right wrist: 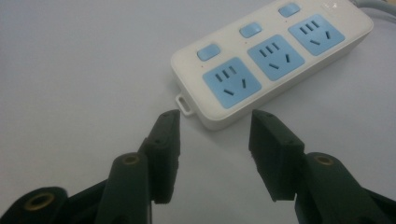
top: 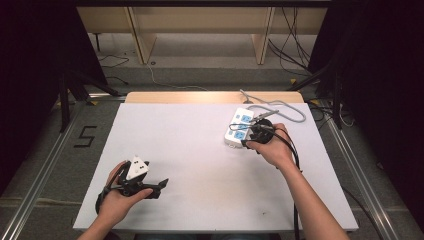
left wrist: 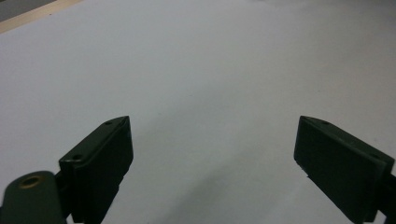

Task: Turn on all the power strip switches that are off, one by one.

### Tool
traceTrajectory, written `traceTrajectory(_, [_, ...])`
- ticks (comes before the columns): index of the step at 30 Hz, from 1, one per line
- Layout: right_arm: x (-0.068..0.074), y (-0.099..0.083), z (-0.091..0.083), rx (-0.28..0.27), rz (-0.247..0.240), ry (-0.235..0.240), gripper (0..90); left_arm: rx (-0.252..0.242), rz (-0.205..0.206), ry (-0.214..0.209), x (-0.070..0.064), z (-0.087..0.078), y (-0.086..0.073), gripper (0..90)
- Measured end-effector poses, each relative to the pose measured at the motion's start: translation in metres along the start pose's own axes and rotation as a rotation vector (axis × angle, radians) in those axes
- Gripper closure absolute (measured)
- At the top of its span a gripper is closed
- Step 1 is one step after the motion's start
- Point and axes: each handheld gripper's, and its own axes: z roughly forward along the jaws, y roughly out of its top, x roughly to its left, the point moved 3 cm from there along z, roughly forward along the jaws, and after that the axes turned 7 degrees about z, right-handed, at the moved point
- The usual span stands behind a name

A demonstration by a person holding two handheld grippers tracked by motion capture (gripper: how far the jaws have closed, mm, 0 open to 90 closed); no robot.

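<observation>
A white power strip (top: 239,126) (right wrist: 271,60) with blue sockets and blue switches lies on the white table top (top: 200,155) at the right. Its grey cable (top: 280,105) loops off toward the far edge. My right gripper (top: 248,141) (right wrist: 215,122) hovers just short of the strip's near end, jaws open, with nothing between them. My left gripper (top: 161,186) (left wrist: 212,135) rests low near the front left of the table, jaws wide open over bare surface.
A wooden strip (top: 210,97) borders the table's far edge. Metal rails (top: 45,160) run along both sides, and a "5" mark (top: 85,136) sits on the floor at left. Cables (top: 290,45) lie on the floor behind.
</observation>
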Motion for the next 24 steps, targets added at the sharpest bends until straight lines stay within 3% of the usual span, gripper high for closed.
traceTrajectory(11, [0.0,-0.025,-0.011,-0.028,0.004,0.018,49.1,0.003,0.004,0.001,0.0,0.0,0.0,11.5])
traceTrajectory(24, [0.003,-0.06,-0.023,-0.113,0.009,0.025,41.9,0.006,-0.003,0.005,0.001,0.001,-0.001,11.5])
